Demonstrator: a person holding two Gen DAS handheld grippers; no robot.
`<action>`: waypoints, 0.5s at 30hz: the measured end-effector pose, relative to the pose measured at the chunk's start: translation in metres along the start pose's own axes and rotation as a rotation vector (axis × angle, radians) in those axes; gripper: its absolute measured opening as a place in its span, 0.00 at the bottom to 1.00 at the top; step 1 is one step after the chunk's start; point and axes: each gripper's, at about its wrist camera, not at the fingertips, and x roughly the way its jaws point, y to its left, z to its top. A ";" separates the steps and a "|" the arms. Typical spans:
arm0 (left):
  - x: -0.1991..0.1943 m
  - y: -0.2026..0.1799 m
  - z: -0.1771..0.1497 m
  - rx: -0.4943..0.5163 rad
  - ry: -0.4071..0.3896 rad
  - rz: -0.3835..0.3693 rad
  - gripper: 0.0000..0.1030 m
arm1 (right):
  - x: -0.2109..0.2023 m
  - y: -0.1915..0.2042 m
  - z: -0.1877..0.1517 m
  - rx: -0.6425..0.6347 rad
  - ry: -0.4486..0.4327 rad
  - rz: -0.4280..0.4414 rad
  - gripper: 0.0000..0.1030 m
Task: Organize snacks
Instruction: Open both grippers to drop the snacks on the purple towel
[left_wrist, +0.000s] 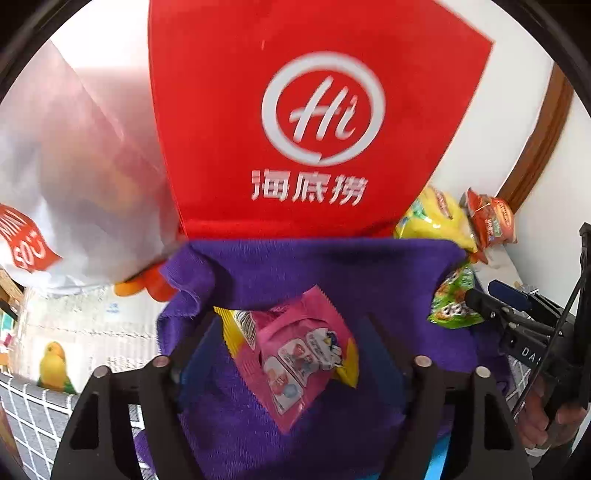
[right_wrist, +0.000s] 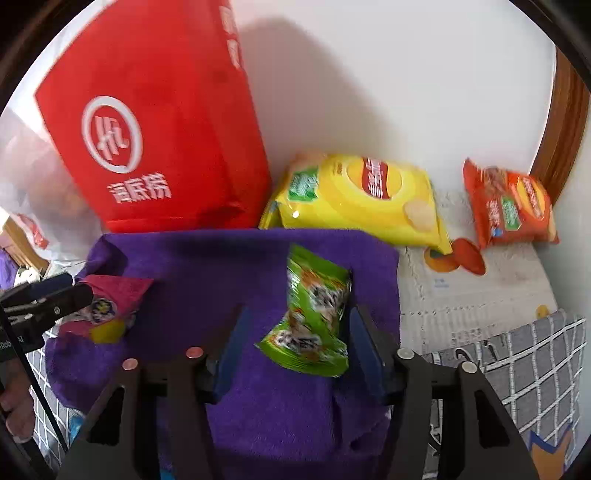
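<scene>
White wall fills the background of both views, with a brown wooden frame (right_wrist: 569, 122) at the right edge; the working surface is a purple fleece cloth (right_wrist: 229, 266) laid over a pale patterned cover, beside a grey grid-patterned fabric (right_wrist: 535, 362). Left tool (left_wrist: 291, 354): jaws stand apart, with the pink-and-yellow foil snack packet (left_wrist: 295, 347) lying on the cloth between them; no pad is seen pressing it, so it is judged released. Right tool (right_wrist: 295, 332): jaws likewise apart around the green foil snack packet (right_wrist: 310, 314), which lies tilted and blurred, close to the right-hand pad; contact cannot be confirmed. Risks: either packet may shift or snag if a tool is withdrawn while a pad brushes the foil; the loose cloth may drag with a finger and carry both packets; the two tools work close together and may collide. Behind the cloth stand a red non-woven carrier bag (right_wrist: 155, 129), a large yellow crisp bag (right_wrist: 354, 199) and a smaller orange crisp bag (right_wrist: 509, 210); a translucent white plastic bag (left_wrist: 74, 177) sits at left. Legible writing: the red bag carries a white ring logo reading "Hi" and the characters 海底捞. The crisp bags show a red oval emblem, text unreadable.
</scene>
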 end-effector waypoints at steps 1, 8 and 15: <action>-0.006 -0.001 0.000 -0.002 -0.008 -0.003 0.75 | -0.006 0.002 0.000 -0.003 -0.006 -0.004 0.58; -0.050 -0.003 -0.007 -0.002 -0.058 0.042 0.75 | -0.054 0.007 0.000 0.017 -0.051 -0.030 0.72; -0.108 0.000 -0.026 -0.028 -0.121 0.025 0.75 | -0.111 0.006 -0.012 0.074 -0.081 -0.130 0.83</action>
